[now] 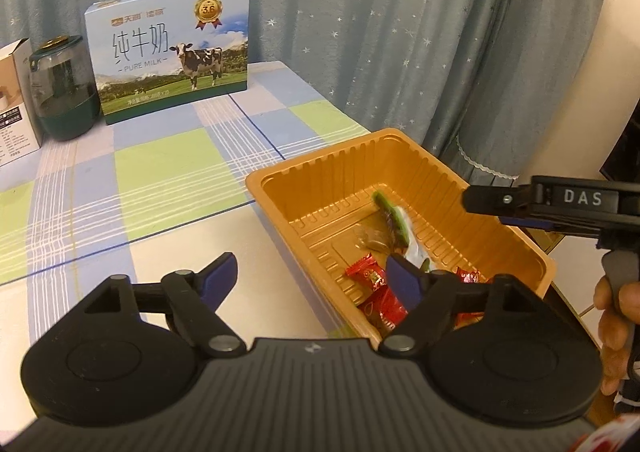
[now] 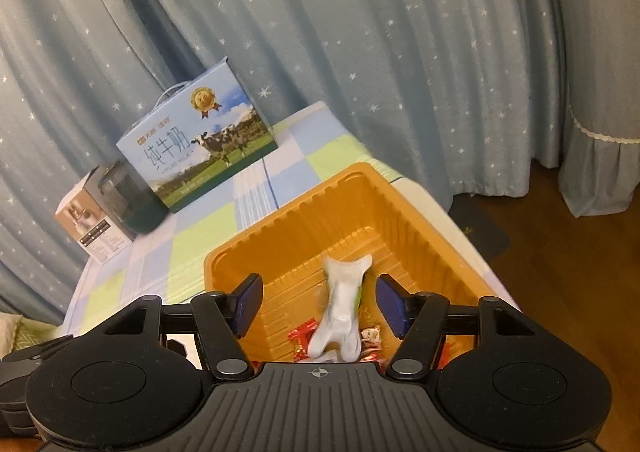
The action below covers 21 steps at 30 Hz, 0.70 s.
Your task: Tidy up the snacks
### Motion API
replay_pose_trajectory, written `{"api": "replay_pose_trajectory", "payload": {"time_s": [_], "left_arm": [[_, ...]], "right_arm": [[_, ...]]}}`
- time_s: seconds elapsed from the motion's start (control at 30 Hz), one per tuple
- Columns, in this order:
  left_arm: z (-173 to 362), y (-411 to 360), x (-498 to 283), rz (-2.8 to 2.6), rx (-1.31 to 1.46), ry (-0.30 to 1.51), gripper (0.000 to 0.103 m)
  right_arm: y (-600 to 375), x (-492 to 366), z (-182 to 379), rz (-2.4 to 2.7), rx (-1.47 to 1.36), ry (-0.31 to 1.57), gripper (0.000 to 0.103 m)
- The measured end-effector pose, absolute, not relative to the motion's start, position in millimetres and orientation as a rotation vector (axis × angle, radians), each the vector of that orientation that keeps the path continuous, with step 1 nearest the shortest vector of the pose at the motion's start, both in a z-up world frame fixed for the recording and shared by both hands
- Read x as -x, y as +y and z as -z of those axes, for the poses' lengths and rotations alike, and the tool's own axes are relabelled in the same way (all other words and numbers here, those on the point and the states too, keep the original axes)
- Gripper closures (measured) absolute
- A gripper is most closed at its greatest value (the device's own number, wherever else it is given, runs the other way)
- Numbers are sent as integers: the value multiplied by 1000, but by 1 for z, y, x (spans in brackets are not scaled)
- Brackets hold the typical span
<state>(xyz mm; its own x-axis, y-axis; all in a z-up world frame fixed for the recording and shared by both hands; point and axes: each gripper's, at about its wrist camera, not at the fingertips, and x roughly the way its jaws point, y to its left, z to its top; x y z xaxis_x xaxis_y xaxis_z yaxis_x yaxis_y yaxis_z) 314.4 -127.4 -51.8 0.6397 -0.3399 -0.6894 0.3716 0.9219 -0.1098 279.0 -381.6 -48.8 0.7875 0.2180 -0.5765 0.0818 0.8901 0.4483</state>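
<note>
Right wrist: white packet between right gripper's parted pads.

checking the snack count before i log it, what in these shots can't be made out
- Red snack packets, left wrist view: partly hidden by the left tool, so no count.
- White wrapper, right wrist view: lower end cut off by the right tool body; label unreadable.
- Small box, left wrist view: cut by the left edge; print too small.
- Orange tray: near corner hidden in both views.

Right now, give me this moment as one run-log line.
left gripper: open, empty | right gripper: open, above white packet | orange tray: holds red candies, green wrapper
</note>
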Motion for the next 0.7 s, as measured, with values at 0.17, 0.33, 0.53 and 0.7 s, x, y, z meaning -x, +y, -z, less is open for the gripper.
{"api": "replay_pose_trajectory", "payload": {"time_s": [0.17,0.33,0.53,0.7], "left_arm": [[49,-124,-300,384,-42,765,9],[42,-119,-282,362,-21,773,4],[28,-118,-251,352,-19,755,0],[14,-115,-225,338,7,736,0]], "right_arm": [[-387,-257,44,-48,-468,663,40],[-388,-230,40,-48,-479,653,40],[-379,-200,27,-73,-452,679,38],[-368,-175,13,-68,-383,687,29]]}}
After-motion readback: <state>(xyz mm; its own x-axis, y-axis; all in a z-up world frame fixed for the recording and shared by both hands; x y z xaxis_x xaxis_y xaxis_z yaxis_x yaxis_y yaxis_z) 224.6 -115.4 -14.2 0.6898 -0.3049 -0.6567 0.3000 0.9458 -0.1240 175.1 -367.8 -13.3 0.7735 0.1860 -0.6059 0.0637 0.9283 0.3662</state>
